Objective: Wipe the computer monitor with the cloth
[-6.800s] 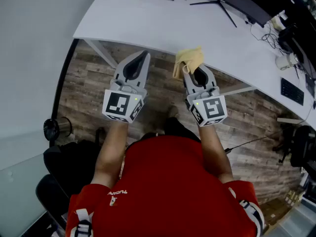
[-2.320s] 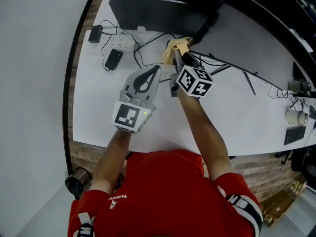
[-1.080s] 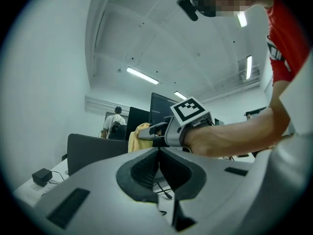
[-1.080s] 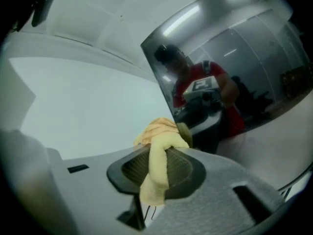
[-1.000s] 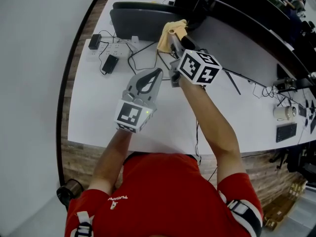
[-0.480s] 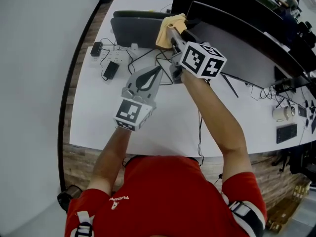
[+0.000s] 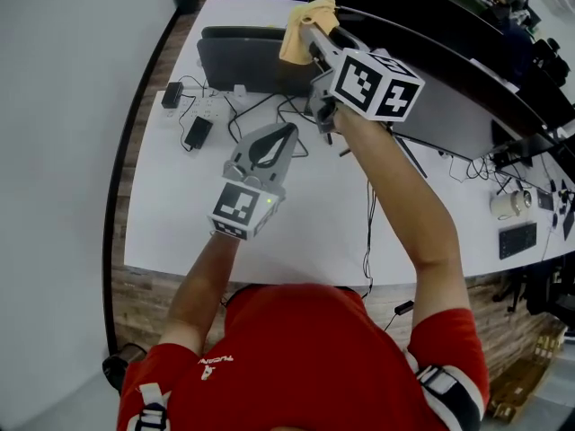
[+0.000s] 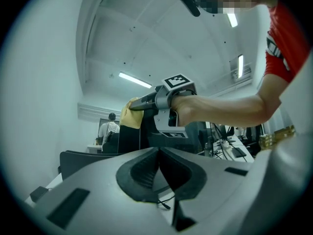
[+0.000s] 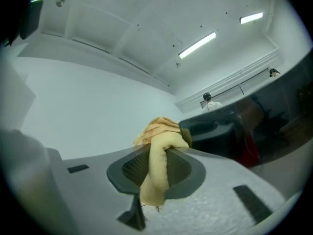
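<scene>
**A:** What is left of the monitor?

**B:** The left claw, its jaws pressed together with nothing between them, low over the white worktop.

**A:** Where is the cloth?

**B:** It is yellow, pinched in the right claw, and raised at the monitor's upper left corner. I cannot tell whether it touches the screen.

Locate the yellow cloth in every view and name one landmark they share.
Head view: the cloth is at top centre, at the tip of the right gripper.
Left gripper view: the cloth is left of centre, hanging from that gripper's tip.
Right gripper view: the cloth is at centre, pinched between the jaws.
Shared landmark: the dark monitor beside the cloth.
</scene>
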`<state>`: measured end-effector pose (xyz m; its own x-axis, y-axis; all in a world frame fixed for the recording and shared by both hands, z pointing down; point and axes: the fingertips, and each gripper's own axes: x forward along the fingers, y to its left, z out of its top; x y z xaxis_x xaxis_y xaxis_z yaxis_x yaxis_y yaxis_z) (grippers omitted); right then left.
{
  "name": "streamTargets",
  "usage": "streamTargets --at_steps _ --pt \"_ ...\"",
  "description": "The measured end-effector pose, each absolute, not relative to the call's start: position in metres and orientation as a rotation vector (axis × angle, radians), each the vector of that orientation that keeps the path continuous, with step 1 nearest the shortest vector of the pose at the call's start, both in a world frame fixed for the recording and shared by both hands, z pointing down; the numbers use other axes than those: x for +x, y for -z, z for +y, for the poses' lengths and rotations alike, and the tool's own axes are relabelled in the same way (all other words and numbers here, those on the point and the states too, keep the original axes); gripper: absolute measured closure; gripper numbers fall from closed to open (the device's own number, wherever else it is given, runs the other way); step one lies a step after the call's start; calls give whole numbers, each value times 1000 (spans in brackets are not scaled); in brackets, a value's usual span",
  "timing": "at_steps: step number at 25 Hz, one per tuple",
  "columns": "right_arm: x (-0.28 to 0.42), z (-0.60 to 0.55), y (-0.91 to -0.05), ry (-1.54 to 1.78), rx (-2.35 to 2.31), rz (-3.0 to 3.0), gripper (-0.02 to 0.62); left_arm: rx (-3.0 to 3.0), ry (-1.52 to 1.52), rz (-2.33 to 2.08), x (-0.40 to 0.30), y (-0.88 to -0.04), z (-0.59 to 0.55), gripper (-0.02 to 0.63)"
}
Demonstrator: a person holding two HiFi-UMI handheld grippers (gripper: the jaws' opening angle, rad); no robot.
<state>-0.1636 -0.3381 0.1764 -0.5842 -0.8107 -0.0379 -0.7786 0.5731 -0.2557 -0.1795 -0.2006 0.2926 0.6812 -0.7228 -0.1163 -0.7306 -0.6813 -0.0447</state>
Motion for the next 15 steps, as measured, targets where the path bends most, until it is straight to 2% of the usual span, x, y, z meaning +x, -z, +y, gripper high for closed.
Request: streamTargets --at_steps 15 --pt "-153 -334 -98 153 -1313 2653 525 -2790 -146 1208 -180 -286 -194 597"
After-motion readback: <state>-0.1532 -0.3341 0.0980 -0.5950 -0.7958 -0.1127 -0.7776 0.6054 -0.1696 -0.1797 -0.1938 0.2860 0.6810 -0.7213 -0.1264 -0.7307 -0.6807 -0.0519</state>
